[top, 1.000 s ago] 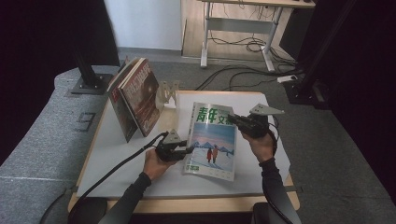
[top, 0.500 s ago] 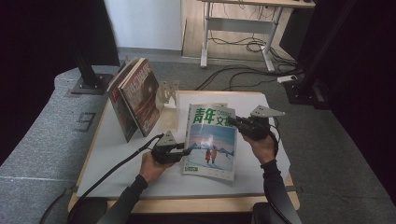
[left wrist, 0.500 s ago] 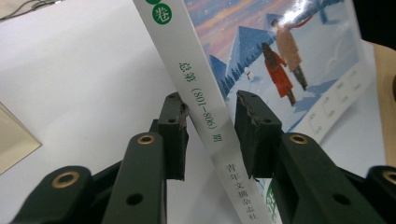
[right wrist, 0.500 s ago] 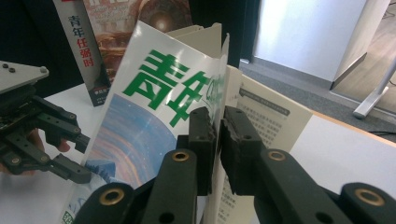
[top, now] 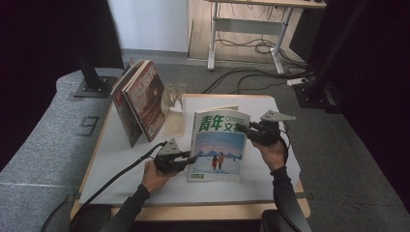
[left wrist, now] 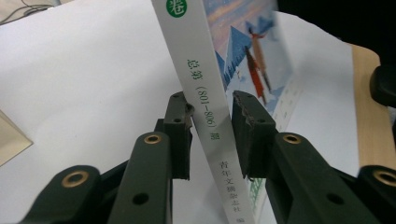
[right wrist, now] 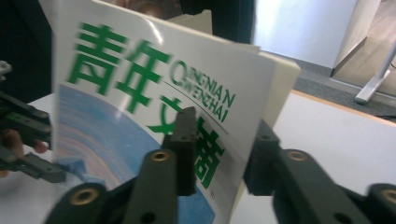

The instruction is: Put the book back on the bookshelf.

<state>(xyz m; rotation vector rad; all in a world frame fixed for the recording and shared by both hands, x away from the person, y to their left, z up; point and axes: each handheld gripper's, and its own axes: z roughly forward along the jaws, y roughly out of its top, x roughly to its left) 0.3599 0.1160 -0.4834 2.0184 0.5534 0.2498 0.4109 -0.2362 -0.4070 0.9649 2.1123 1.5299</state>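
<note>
A magazine (top: 217, 145) with green characters and a snowy blue cover stands tilted on the white table (top: 145, 188), its bottom edge resting on it. My left gripper (top: 193, 158) is at the lower spine. In the left gripper view the grey spine (left wrist: 205, 93) sits between the jaws of that gripper (left wrist: 212, 100); they have just been closing and press on it. My right gripper (top: 240, 128) is at the upper right edge. Its jaws (right wrist: 225, 120) have just been opening and stand astride the cover (right wrist: 140, 93), with a gap on the far side.
Two or three books (top: 140, 104) lean against a clear acrylic stand (top: 174, 96) at the table's back left. A black stand foot (top: 94, 87) sits on the grey floor to the left. Desk legs and cables (top: 251, 48) lie beyond the table.
The magazine's top edge has shifted slightly. Both hands have kept their places at the spine and the upper right edge.
</note>
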